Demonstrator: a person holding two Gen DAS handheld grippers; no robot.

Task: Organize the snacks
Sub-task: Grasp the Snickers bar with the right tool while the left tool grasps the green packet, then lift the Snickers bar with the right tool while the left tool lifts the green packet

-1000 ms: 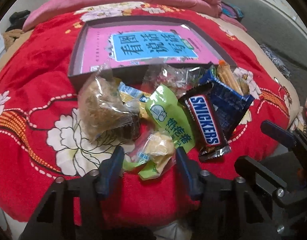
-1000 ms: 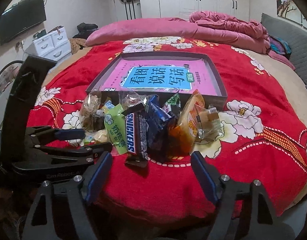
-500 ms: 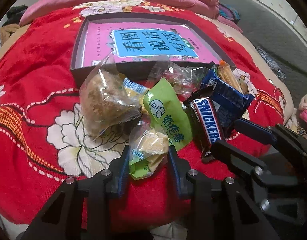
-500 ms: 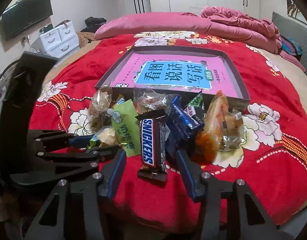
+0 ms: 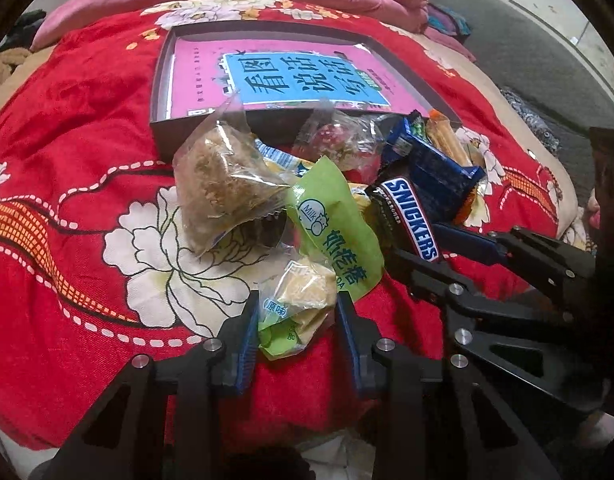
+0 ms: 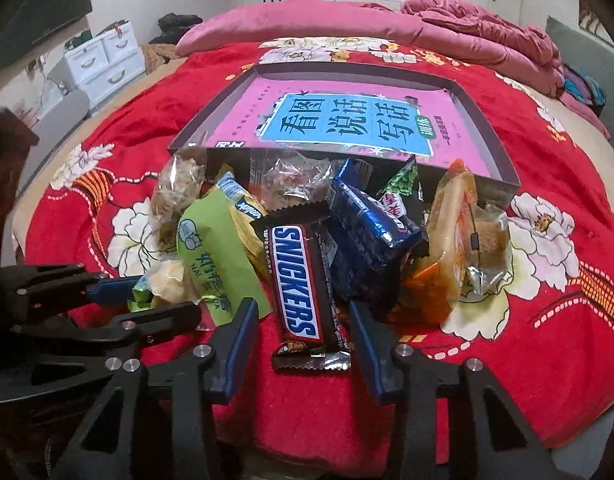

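Observation:
A pile of snacks lies on the red bedspread in front of a shallow grey box (image 5: 159,92) (image 6: 503,160) holding a pink book. My left gripper (image 5: 297,330) has its fingers closed against a small clear packet with a yellow cake (image 5: 303,300) (image 6: 169,280) at the pile's near edge. My right gripper (image 6: 305,340) is open, its fingers on either side of the lower end of a Snickers bar (image 6: 301,276) (image 5: 413,220), not touching it. A green milk-candy pouch (image 5: 339,236) (image 6: 215,264) lies between the two.
Other snacks: a clear bag of brown cake (image 5: 223,184), a blue wrapped biscuit pack (image 6: 371,232), an orange packet (image 6: 451,236), a clear candy bag (image 6: 295,180). Pink duvet (image 6: 427,28) at the far end. White drawers (image 6: 103,60) stand left of the bed.
Both grippers moved forward into the pile. The left fingers closed in from wide open onto the yellow cake packet. The right fingers narrowed around the Snickers bar.

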